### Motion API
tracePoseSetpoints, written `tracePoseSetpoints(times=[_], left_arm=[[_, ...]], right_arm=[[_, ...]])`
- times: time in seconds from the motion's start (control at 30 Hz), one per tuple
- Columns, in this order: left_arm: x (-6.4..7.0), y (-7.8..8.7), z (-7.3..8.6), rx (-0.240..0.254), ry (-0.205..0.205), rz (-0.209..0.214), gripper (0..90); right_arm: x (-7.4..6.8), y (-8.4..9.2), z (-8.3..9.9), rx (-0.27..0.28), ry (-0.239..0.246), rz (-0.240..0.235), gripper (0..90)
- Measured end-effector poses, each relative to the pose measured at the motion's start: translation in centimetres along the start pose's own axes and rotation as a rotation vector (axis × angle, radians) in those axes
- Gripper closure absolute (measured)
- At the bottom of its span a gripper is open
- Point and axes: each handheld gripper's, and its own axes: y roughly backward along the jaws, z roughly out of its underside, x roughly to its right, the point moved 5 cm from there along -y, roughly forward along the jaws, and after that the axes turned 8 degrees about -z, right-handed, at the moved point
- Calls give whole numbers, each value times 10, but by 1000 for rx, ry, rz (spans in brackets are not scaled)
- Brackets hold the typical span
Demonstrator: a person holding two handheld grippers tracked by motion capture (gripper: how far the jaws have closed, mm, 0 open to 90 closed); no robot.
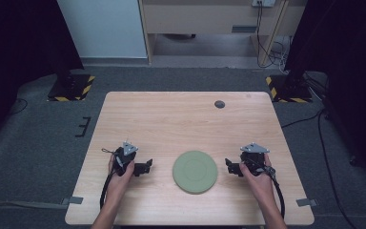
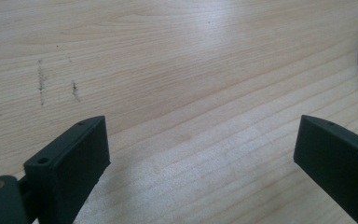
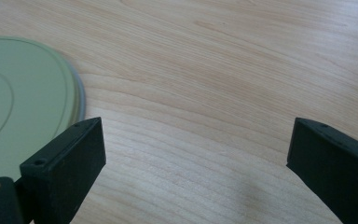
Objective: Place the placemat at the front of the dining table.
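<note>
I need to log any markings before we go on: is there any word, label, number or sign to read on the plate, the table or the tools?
None can be read: the green plate shows only plain rings, the table only wood grain, the black tool jaws carry no print.
The yellow-and-black stripes on the floor stands are hazard markings, not text.

We see soft, even light on the pale wooden table in the high view, with dark curtains at both side edges and a slightly fuzzy picture, while in both gripper views the black jaws look blurry up close and throw faint shadows on the wood.
</note>
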Motion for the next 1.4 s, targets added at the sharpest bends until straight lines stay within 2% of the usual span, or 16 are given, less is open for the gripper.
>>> tracePoseSetpoints(times=[0.07,0.17,0.3,0.37,0.5,0.57,0.73,0.9,0.97,1.1,1.2,1.4], left_arm=[[0,-1,-2,8,3,-27,33],[6,-1,-3,10,-26,-16,33],[10,4,-4,33,-28,5,33],[14,6,-4,45,-58,4,34],[26,9,-3,72,-67,36,39],[31,8,-2,54,-83,51,39],[43,9,-7,45,-88,66,58],[61,5,-4,21,-157,116,46],[68,4,-1,5,-174,144,45],[75,2,0,0,-180,159,48],[82,1,1,-5,-200,167,42],[83,2,-1,4,-183,176,30]], right_arm=[[-1,1,0,-4,7,2,44],[-5,3,4,-34,52,-4,48],[-9,7,6,-11,44,-26,56],[-12,8,5,-8,54,-31,57],[-16,11,8,-19,55,-37,58],[-18,12,9,-9,53,-46,58],[-21,13,10,-13,53,-62,53],[-20,11,12,-27,46,-66,54],[-22,10,14,-44,60,-78,53],[-26,9,15,-61,75,-93,53],[-35,6,16,-67,109,-115,52],[-41,3,16,-68,131,-118,52]])
